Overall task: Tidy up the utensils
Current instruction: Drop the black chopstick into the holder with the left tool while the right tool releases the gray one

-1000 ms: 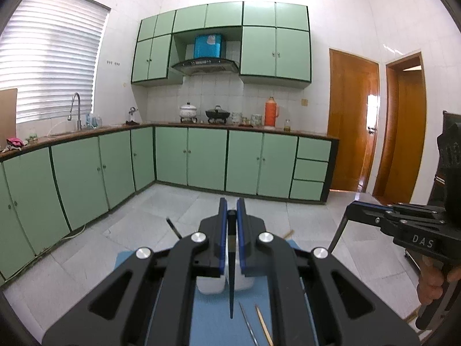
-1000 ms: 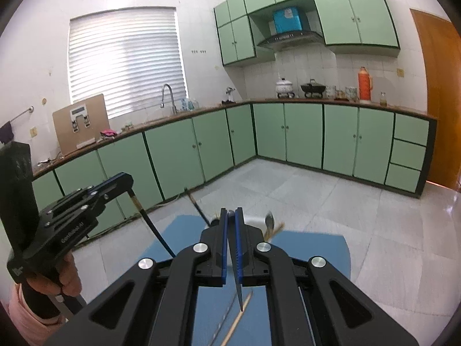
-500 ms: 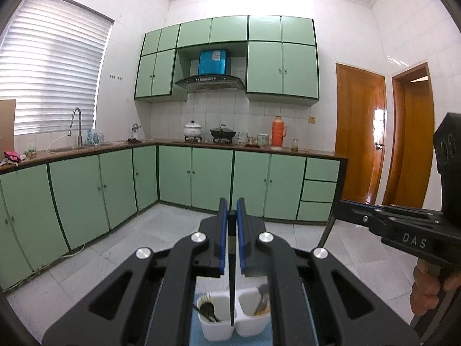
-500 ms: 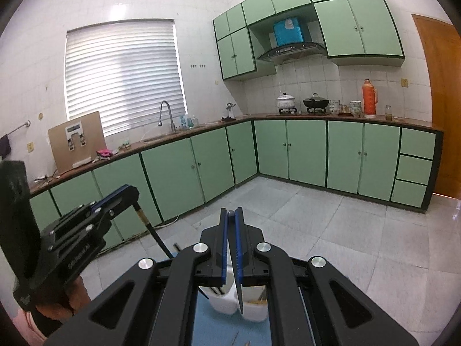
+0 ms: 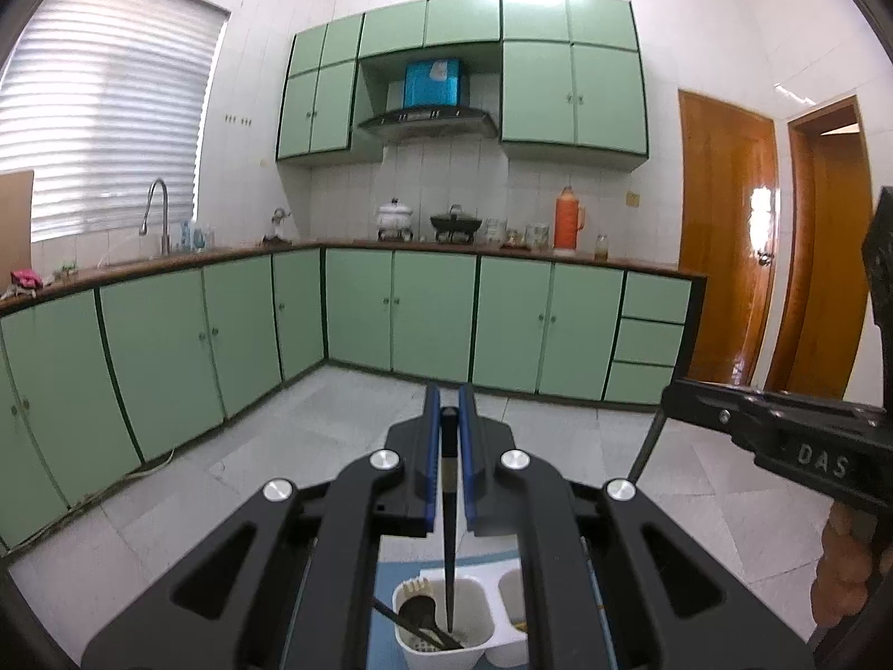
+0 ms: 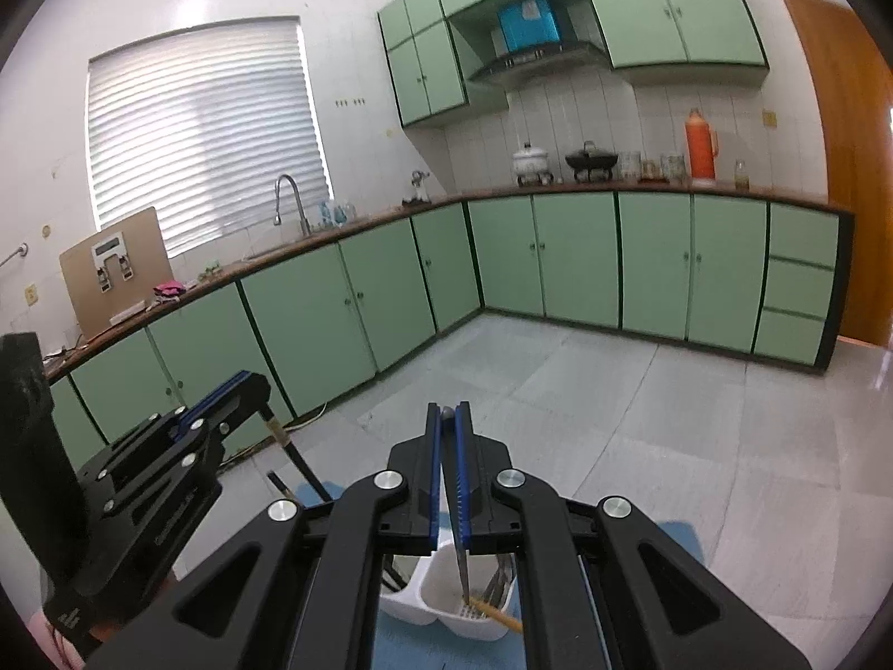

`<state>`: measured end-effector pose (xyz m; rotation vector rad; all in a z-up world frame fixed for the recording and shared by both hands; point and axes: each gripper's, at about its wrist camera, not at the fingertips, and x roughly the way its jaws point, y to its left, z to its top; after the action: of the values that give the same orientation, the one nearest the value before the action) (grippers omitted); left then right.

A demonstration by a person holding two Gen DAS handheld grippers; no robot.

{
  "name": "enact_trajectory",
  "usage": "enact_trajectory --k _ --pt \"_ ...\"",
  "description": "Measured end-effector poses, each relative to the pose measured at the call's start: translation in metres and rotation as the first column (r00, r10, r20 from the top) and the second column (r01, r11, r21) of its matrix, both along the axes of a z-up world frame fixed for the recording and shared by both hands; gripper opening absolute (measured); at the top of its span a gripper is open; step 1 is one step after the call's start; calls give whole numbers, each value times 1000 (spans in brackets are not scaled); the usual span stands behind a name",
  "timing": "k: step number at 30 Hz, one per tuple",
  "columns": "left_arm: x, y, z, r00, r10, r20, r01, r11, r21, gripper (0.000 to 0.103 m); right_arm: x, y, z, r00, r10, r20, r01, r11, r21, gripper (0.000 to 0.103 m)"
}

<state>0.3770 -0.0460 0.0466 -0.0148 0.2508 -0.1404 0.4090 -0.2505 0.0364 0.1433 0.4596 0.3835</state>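
Fingers of our left gripper (image 5: 449,441) pinch a slim black chopstick (image 5: 449,547), our right gripper (image 6: 448,446) a thin grey utensil (image 6: 461,553), both tips over the half-filled white two-compartment plastic holder (image 5: 446,656) at bottom centre, neither yet released.

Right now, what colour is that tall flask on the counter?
Orange-red flask, clearest in the right wrist view.

white caddy (image 5: 441,652), pale green cabinets (image 5: 430,315)
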Motion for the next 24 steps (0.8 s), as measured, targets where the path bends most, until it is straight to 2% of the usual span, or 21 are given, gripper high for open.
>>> enact_trajectory --k 7,15,18,24 --pt "13 7 -29 998 18 -61 -18 1000 0 6 8 -5 -29 999 -6 -46 8 999 36 5" --pt "20 9 -56 992 30 -126 -28 999 18 6 12 -2 -54 995 -20 -95 22 999 23 5" --pt "21 11 -61 990 38 -135 -34 999 27 7 15 -3 -64 992 -28 -120 30 999 19 5" --pt "18 16 -59 990 46 -135 -43 999 28 10 13 -6 -65 992 -46 -119 49 999 17 5"
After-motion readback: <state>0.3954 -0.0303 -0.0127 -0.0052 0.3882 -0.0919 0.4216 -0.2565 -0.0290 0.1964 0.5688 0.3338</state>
